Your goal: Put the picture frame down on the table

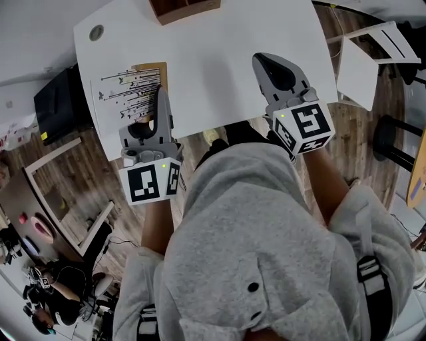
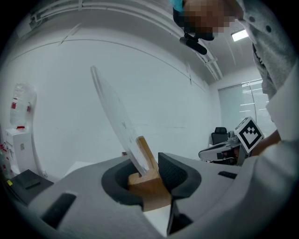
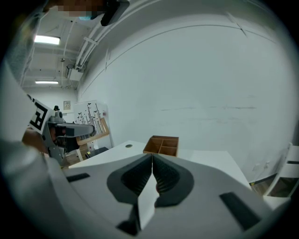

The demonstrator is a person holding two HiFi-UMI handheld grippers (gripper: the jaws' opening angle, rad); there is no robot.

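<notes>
Picture frame (image 2: 145, 179) tilts upward, its wooden edge clamped in your left gripper (image 1: 160, 106); your right gripper (image 3: 152, 163) is closed, empty.

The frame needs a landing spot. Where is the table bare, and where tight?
The widest bare patch of the table lies between the picture frame in the left gripper and the shut right gripper, this side of the wooden box. A smaller one lies between the round grommet and that box. The left edge, round the frame, is crowded.
</notes>
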